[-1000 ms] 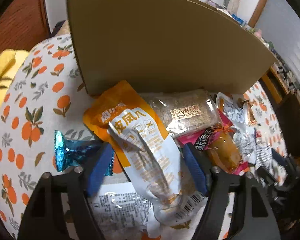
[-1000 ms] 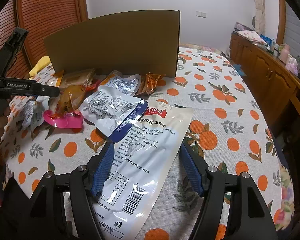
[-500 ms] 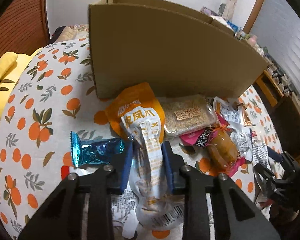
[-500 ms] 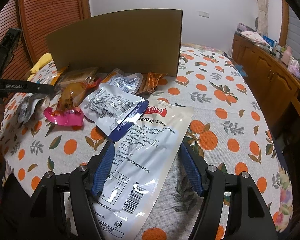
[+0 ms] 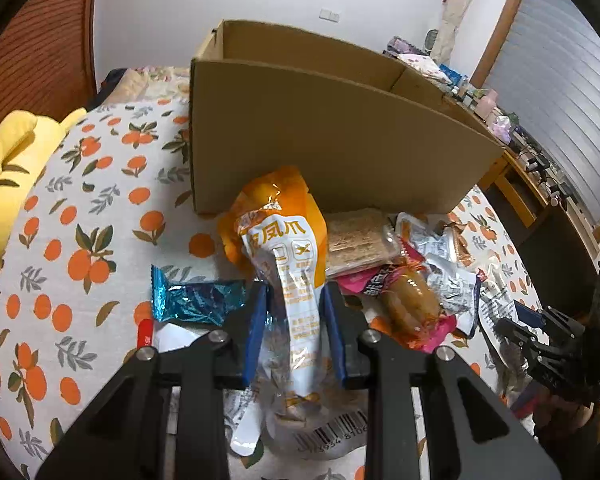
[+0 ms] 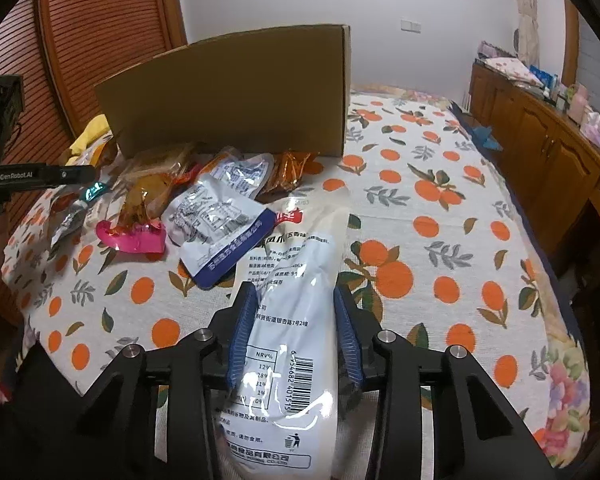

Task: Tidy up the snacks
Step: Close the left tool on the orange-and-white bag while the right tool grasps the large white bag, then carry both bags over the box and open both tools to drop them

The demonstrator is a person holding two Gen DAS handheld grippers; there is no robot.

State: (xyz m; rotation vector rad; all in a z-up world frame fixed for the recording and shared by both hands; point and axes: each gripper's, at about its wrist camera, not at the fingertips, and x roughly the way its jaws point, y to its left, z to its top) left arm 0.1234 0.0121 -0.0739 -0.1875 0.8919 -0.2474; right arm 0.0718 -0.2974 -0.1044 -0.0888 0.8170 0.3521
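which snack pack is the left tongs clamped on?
The orange-and-white pouch, pinched between the left tongs; the blue foil pack lies loose beside it.

A room in a home.
An orange-print tablecloth, a wooden sideboard and a curtain show it.

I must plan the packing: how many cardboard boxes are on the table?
1: the cardboard box stands open-topped at the table's far side, directly behind the snack pile. Nothing else box-like shows; its far side is hidden.
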